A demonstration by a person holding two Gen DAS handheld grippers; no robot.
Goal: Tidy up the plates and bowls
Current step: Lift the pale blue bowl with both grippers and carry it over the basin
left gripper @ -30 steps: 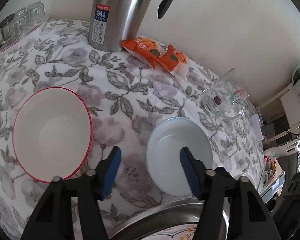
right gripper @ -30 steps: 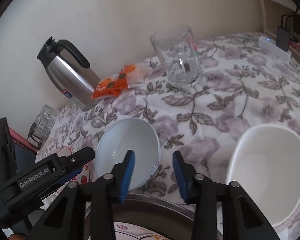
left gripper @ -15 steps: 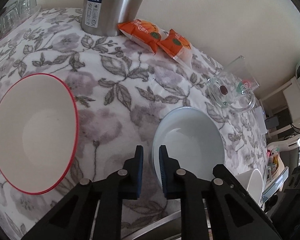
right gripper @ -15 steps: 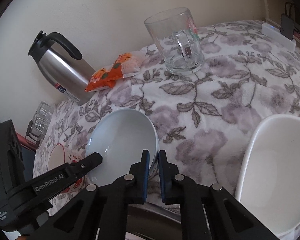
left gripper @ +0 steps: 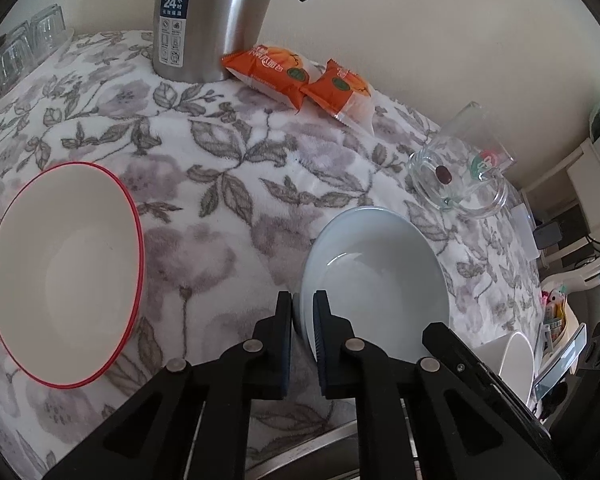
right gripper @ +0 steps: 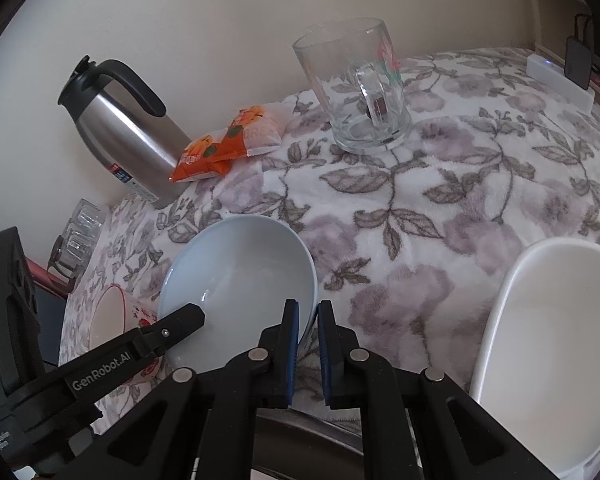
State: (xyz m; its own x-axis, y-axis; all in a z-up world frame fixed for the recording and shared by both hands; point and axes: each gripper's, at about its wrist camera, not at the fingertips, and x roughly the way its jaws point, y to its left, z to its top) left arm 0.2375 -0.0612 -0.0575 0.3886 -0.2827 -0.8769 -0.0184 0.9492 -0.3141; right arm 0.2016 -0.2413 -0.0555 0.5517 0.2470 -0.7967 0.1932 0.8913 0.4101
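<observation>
Pinched at its near rim by both the left gripper (left gripper: 302, 312) and the right gripper (right gripper: 308, 320), the pale blue bowl (left gripper: 374, 276) on the floral tablecloth (left gripper: 228, 168) could be tipped or dropped if lifted unevenly, since only thin glazed edges are held.

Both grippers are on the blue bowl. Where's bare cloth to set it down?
The widest bare patch lies between the red-rimmed bowl and the blue bowl, up to the snack packs. Another lies between the mug and the white bowl. It is crowded along the wall by the thermos.
</observation>
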